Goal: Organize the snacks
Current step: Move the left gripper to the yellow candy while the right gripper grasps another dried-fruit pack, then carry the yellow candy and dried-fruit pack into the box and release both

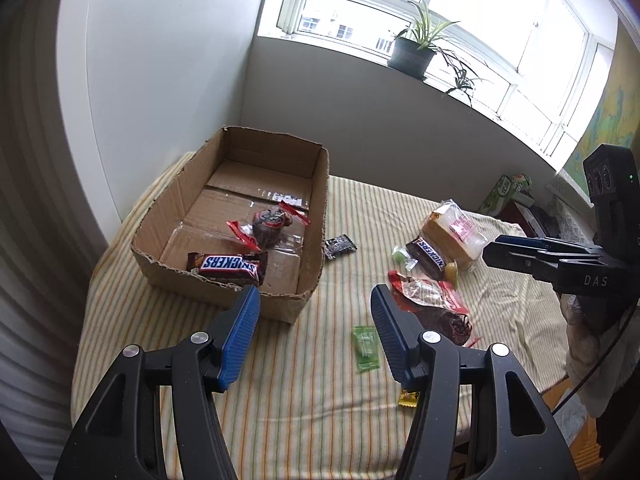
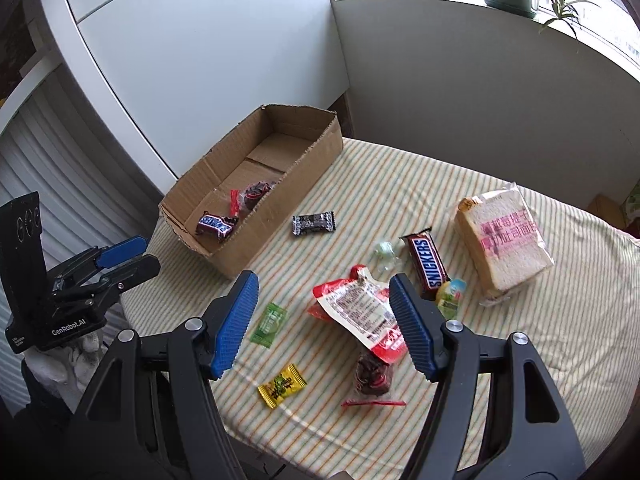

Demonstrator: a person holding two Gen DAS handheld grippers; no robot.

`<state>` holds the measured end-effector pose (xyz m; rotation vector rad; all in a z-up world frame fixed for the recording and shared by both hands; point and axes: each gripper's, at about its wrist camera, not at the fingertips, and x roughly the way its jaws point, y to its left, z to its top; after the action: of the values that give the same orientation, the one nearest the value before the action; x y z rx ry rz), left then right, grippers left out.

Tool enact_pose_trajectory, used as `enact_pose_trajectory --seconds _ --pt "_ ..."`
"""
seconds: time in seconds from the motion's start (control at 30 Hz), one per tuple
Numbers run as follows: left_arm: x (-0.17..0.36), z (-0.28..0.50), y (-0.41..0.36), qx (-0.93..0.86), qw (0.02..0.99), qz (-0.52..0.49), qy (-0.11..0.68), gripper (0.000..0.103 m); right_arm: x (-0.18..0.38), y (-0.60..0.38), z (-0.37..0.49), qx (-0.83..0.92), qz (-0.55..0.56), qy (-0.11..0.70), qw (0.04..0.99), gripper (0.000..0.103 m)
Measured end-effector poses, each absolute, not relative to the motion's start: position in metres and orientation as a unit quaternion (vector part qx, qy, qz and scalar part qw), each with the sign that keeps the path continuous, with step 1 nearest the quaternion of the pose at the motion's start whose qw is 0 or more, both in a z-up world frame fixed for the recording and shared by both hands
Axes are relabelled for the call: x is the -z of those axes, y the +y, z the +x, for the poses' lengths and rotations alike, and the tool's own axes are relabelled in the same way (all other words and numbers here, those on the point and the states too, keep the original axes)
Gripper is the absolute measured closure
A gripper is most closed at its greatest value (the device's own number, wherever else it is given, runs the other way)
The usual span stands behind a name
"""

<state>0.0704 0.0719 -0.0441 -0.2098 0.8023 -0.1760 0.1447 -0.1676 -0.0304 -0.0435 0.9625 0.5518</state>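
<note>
Both grippers are empty with the jaws apart: my right gripper [image 2: 323,294] hangs over the red-and-white pouch [image 2: 358,312], my left gripper [image 1: 316,308] hangs just outside the near wall of the cardboard box [image 1: 316,216]. The pouch lies directly under my right fingers, its long axis runs from the far left to the near right, so it sits across the gap at a slant. I judge the right hand is the nearer one for it. The box stands to the far left of the pouch, open on top, already with a Snickers bar [image 2: 214,225] inside. Between them the striped cloth [image 2: 384,192] is free, except the green sachet [image 2: 269,323] and the small dark candy [image 2: 313,224].
</note>
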Motion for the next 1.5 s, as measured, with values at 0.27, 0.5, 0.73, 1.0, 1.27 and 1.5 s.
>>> enact_pose_trajectory --seconds 0.27,0.5,0.73,1.0,1.27,1.5 --pt "0.064 0.047 0.032 0.137 0.892 -0.086 0.421 0.046 0.062 -0.201 0.131 -0.242 -0.011 0.494 0.835 0.033" --pt "0.095 0.041 -0.008 0.177 0.865 -0.058 0.467 0.046 0.088 -0.209 0.128 -0.239 -0.007 0.52 0.82 0.033" --pt "0.119 0.045 -0.029 0.189 0.847 -0.044 0.495 0.046 0.106 -0.206 0.133 -0.241 -0.009 0.535 0.809 0.033" --pt "0.129 0.054 -0.041 0.189 0.841 -0.015 0.507 0.058 0.12 -0.197 0.145 -0.246 -0.015 0.551 0.798 0.033" --pt "0.134 0.059 -0.047 0.182 0.842 0.014 0.509 0.079 0.137 -0.19 0.157 -0.242 -0.023 0.568 0.786 0.049" --pt "0.134 0.061 -0.043 0.18 0.844 0.006 0.505 0.08 0.138 -0.191 0.152 -0.244 -0.027 0.568 0.786 0.07"
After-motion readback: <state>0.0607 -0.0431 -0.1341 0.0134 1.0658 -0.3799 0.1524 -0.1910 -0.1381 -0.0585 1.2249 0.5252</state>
